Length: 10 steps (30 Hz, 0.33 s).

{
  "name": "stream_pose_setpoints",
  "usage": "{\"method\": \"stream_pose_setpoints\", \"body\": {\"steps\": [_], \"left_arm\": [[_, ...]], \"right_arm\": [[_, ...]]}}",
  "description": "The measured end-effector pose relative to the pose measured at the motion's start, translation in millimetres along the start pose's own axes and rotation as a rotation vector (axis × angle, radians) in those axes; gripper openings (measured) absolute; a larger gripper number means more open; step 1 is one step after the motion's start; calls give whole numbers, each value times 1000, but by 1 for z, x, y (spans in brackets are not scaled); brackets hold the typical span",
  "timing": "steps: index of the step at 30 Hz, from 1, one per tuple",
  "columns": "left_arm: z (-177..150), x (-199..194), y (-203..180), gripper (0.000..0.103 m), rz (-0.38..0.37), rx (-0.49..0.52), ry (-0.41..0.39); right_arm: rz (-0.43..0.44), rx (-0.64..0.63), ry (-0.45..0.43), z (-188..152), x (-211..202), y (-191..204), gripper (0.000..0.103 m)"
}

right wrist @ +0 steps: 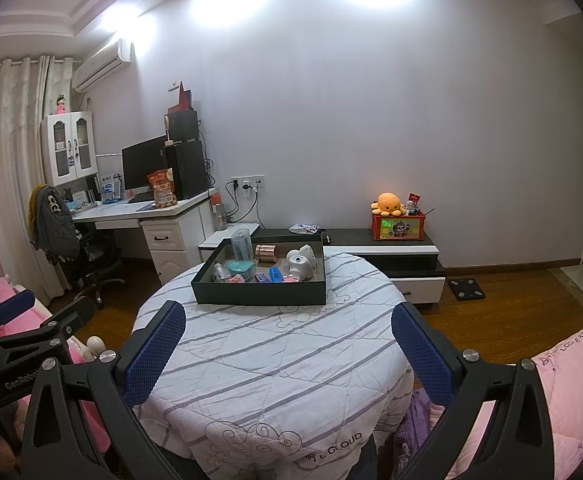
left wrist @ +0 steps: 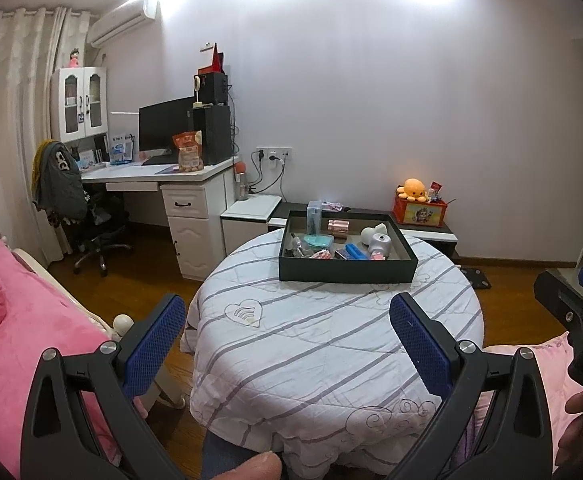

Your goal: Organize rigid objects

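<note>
A dark box tray (left wrist: 347, 270) (right wrist: 259, 294) stands on the far side of a round table covered with a striped white cloth (left wrist: 323, 344) (right wrist: 275, 360). In it lie several small items: a copper cylinder (left wrist: 339, 227) (right wrist: 266, 253), a teal round container (left wrist: 318, 242) (right wrist: 240, 267), a blue flat object (left wrist: 356, 251) (right wrist: 275, 274), a white gadget (left wrist: 379, 243) (right wrist: 301, 266) and a clear box (left wrist: 314, 212) (right wrist: 241, 243). My left gripper (left wrist: 287, 312) and my right gripper (right wrist: 287, 318) are both open and empty, held above the table's near side, well short of the tray.
A white desk (left wrist: 159, 174) with monitor and an office chair (left wrist: 87, 220) stand at left. A low black-and-white cabinet (right wrist: 387, 250) behind the table carries a red box with an orange plush (right wrist: 389, 204). Pink bedding (left wrist: 19, 320) lies at left and right. The floor is wood.
</note>
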<state>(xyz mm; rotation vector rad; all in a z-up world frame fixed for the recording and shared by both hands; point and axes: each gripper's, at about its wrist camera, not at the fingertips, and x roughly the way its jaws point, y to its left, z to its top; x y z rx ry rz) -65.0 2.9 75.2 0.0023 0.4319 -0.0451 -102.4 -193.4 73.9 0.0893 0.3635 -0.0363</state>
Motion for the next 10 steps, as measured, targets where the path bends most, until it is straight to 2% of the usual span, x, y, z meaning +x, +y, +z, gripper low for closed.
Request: {"method": "stream_pose_setpoints", "body": {"steps": [5,10], "left_arm": [[0,-3,1,103,-38,-12,-16],[1,-11,2,103,-41,-11,-62]], "right_arm": [[1,0,0,0,0,0,103],[1,3,2,0,1,-1,103]]}}
